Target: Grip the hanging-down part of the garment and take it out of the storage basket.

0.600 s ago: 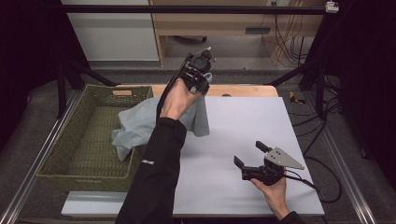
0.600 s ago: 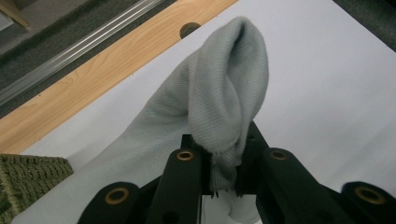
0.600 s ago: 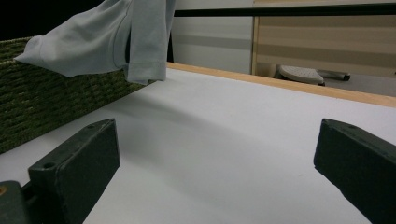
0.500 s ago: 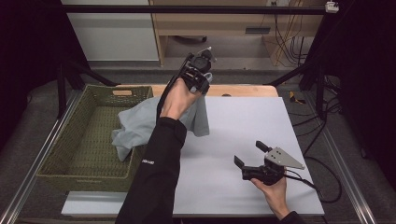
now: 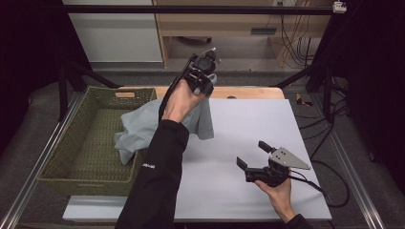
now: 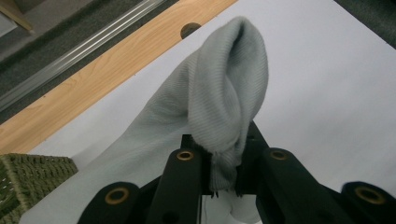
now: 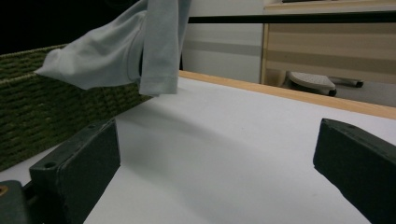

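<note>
Left tongs are lifted up over the far side of the bench w/ jaws clamped tight on a bunched fold of the grey cloth. Rest of it hangs down, trailing over the rim into the green wicker basket. Right tongs sit low near the front right of the bench, jaws spread wide, nothing between them.

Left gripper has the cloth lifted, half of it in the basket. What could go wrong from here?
1. The left gripper pinches only a small bunched fold of the grey cloth; it may slip free.
2. The cloth drapes over the woven basket rim and could snag or drag it.
3. The right gripper stands open, away from the cloth, so nothing backs up a drop.
</note>
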A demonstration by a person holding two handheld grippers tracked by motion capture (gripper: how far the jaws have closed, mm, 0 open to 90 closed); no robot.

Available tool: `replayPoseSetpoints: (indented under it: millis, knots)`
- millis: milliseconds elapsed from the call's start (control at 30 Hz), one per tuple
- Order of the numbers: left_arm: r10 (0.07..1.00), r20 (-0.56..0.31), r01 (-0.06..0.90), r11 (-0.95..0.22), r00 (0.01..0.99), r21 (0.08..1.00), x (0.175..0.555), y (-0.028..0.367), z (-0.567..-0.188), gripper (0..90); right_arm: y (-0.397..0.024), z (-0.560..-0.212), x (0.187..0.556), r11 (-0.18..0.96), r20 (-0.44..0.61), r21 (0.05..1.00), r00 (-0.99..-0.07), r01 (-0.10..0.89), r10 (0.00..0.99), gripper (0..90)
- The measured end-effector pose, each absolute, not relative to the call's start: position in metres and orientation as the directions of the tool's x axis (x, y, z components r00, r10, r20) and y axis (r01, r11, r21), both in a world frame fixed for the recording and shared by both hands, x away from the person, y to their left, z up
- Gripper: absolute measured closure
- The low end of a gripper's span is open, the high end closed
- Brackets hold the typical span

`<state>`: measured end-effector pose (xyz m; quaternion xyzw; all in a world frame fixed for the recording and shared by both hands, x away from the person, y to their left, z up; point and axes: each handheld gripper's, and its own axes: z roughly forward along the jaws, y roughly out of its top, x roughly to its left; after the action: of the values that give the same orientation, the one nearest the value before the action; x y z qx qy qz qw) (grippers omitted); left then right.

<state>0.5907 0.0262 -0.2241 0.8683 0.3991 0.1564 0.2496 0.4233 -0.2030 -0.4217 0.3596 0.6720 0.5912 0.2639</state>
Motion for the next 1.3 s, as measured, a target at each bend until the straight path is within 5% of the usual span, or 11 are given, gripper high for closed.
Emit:
replayPoseSetpoints:
  millis: [1300]
  knots:
    - [0.766,0.077,0.62,-0.57,0.638,0.538,0.591,0.026,-0.226,81.2,-0.125,-0.405,0.476,0.051,0.079,0.983,-0.652,0.177,0.754,1.9]
